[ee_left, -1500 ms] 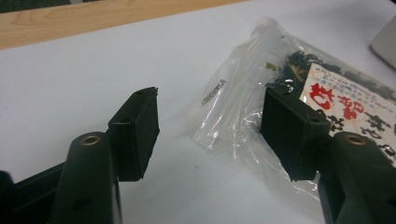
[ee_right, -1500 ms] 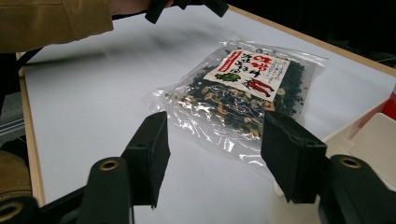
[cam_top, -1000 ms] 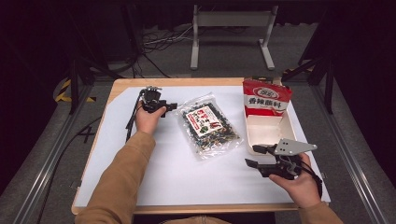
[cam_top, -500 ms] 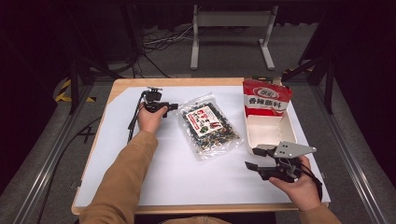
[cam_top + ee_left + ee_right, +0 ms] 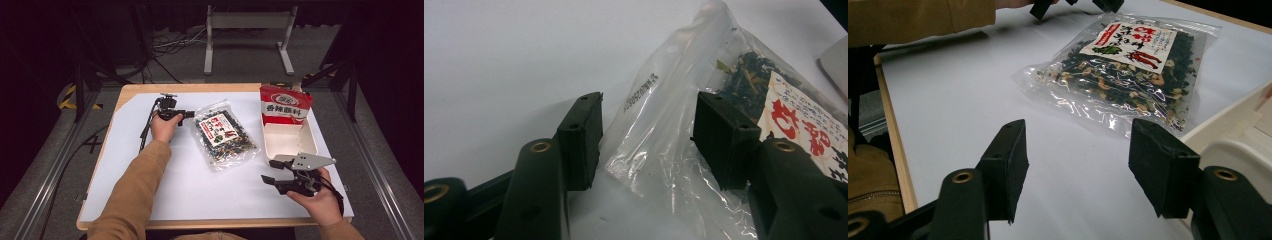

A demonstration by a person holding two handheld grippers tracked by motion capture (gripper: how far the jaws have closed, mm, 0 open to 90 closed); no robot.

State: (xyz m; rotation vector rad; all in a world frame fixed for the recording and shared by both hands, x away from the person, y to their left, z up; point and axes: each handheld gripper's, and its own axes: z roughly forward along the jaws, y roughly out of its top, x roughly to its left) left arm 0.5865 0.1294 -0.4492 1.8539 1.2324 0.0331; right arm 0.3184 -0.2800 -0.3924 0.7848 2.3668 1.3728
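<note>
Two claws are in play, and both stand with their jaws apart, gripping nothing. From the high view, my left claw [image 5: 187,114] sits at about ten o'clock on the white tabletop [image 5: 130,165], its tips at the upper-left corner of the snack bag [image 5: 222,134]. My right claw [image 5: 272,171] hovers near four o'clock, just in front of the open white tray [image 5: 287,140], with a red packet [image 5: 285,104] propped at the tray's far end.

The bag lies flat near the tabletop's centre, slightly toward twelve o'clock. In the left gripper view, its clear sealed edge [image 5: 659,115] lies between my jaws, which have not closed on it.

I judge the bag to be light and soft: thin, crinkly film, glossy and probably slippery, with loose dried pieces inside that will shift and sag once lifted. The contents look brittle, so squeezing the filled middle could crush them. The empty sealed margin at the corner is the best hold: flat, doubled film, nothing to break. A one-corner grip will let the bag swing, so a second hold on the near edge [image 5: 1108,117], toward six o'clock, would steady it.
</note>
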